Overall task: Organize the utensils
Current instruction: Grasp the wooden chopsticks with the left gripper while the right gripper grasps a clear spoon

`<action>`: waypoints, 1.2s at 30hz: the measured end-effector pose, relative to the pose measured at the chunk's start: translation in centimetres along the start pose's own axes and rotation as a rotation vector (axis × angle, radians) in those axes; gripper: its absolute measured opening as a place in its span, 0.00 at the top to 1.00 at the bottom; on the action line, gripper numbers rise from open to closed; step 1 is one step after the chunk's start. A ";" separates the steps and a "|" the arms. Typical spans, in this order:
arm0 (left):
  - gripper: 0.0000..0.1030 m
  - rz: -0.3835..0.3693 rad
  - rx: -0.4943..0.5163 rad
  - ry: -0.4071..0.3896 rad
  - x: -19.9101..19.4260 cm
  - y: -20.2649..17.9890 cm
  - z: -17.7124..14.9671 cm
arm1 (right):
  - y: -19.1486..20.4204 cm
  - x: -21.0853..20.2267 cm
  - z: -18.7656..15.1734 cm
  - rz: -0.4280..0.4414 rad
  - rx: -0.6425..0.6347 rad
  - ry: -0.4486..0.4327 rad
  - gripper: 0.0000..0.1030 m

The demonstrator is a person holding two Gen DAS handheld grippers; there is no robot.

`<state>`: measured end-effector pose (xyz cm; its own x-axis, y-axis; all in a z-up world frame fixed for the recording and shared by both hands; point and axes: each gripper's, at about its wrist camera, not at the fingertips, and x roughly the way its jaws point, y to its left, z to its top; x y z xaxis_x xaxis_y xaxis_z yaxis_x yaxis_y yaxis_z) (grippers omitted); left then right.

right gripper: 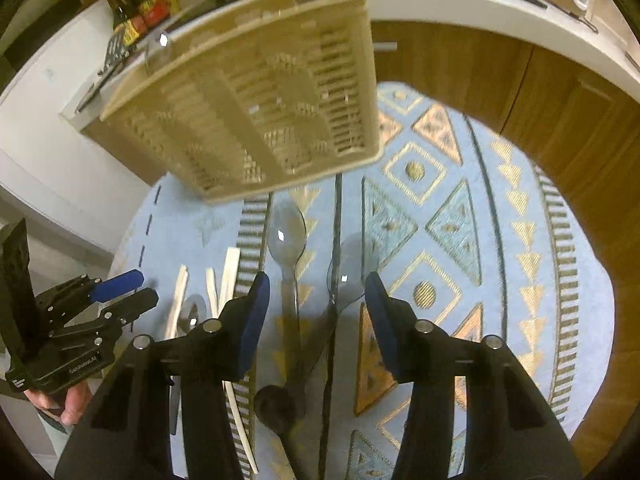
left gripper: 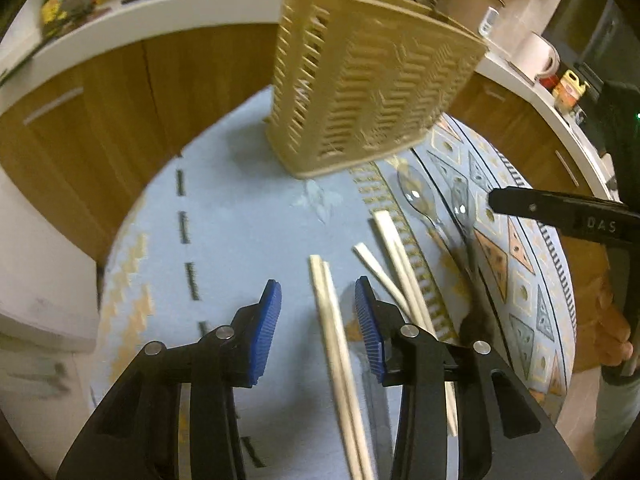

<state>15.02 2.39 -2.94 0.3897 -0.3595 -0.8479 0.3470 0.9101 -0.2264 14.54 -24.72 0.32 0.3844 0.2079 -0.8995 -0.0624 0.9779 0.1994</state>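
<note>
left gripper (left gripper: 318, 316) jaws part open, straddling a pair of chopsticks (left gripper: 334, 340) on the surface (left gripper: 240, 220), pads not touching them. right gripper (right gripper: 318, 312) jaws part open over two clear spoons (right gripper: 286, 240), gripping nothing. beige utensil holder (left gripper: 360, 92) stands just beyond the utensils, more chopsticks (left gripper: 396, 256) between the pair and the spoons.

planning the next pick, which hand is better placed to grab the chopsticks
Left. The left gripper is open with a chopstick pair lying between its fingers. The right gripper is open over the clear spoons, beside the chopsticks rather than over them.
</note>
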 end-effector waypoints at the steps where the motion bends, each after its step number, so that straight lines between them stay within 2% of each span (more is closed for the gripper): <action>1: 0.65 0.003 0.001 0.009 0.3 -0.2 0.1 | 0.0 0.3 0.0 -0.005 -0.001 0.011 0.55; 5: 0.66 0.062 0.010 0.038 1.4 -0.5 0.4 | -0.6 0.9 -0.3 -0.009 0.017 0.037 0.55; 7: 0.68 0.060 -0.004 0.067 2.3 -0.2 0.4 | -1.0 1.2 -0.4 -0.009 0.028 0.046 0.55; 14: 0.69 0.091 0.008 0.083 3.5 -0.8 0.8 | -1.2 2.0 -0.6 -0.020 0.027 0.062 0.55; 17: 0.69 0.156 0.050 0.086 4.0 -2.1 1.0 | -1.0 2.1 -0.4 -0.021 0.028 0.067 0.55; 19: 0.78 0.211 0.078 0.080 4.1 -2.7 0.9 | -0.9 2.1 -0.2 -0.024 0.026 0.067 0.55; 20: 0.88 0.235 0.088 0.075 4.2 -2.9 0.8 | -0.9 2.1 -0.2 -0.026 0.026 0.067 0.55; 26: 0.91 0.156 0.003 0.060 3.7 -1.3 1.1 | -2.3 1.5 0.4 -0.037 0.066 0.071 0.55; 29: 0.91 0.185 -0.034 0.039 3.3 -0.1 1.2 | -2.9 1.9 0.7 -0.035 0.089 0.090 0.55; 32: 0.91 0.133 -0.105 0.038 3.0 1.6 1.4 | -3.0 2.5 1.0 -0.045 0.096 0.099 0.55; 36: 0.91 0.154 -0.162 0.022 2.3 3.4 1.5 | -2.3 3.7 1.7 -0.065 0.093 0.123 0.55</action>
<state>18.37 4.33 -4.97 0.4082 -0.2105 -0.8883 0.1420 0.9758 -0.1660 17.67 -26.24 -2.82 0.2686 0.1511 -0.9513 0.0469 0.9844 0.1696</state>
